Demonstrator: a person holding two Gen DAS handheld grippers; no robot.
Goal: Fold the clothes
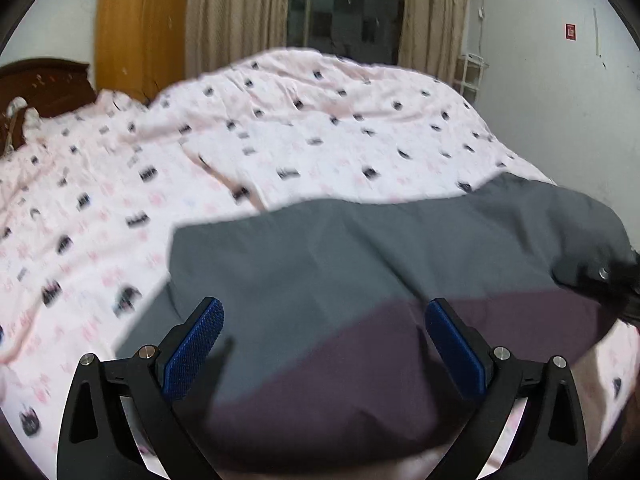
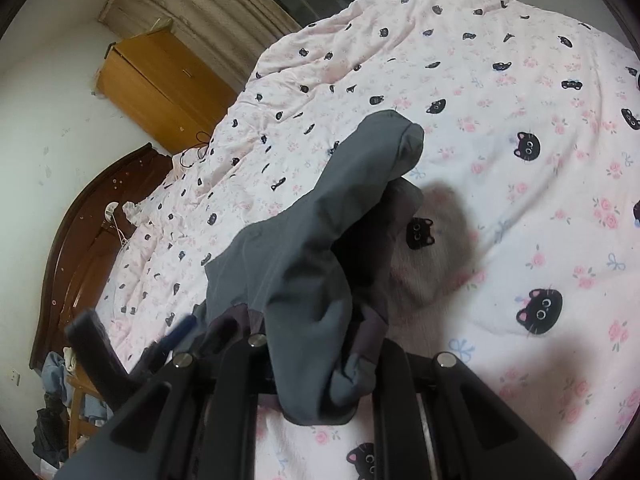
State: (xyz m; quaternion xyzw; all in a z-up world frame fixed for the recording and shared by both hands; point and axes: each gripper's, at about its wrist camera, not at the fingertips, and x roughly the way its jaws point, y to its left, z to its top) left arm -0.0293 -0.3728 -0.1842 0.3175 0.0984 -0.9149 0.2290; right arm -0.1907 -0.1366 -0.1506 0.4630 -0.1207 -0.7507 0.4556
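Note:
A grey garment [image 1: 360,248] with a darker purplish inner side lies spread across the near part of the bed. My left gripper [image 1: 324,316] hovers over its near edge, open, blue pads [image 1: 196,344] wide apart with fabric showing between them. At the far right of that view, the right gripper [image 1: 612,280] pinches the garment's end. In the right wrist view the grey garment [image 2: 320,216] is bunched and lifted, draping over my right gripper [image 2: 316,348], which is shut on it. The fabric hides the fingertips. The left gripper [image 2: 176,336] shows blurred at lower left.
The bed carries a pink-white duvet [image 2: 500,184] printed with black cat faces. A dark wooden headboard [image 2: 88,232] and an orange wardrobe [image 2: 160,80] stand at the left. Curtains [image 1: 236,16] frame a window. Clothes are piled on a stool [image 2: 60,392] beside the bed.

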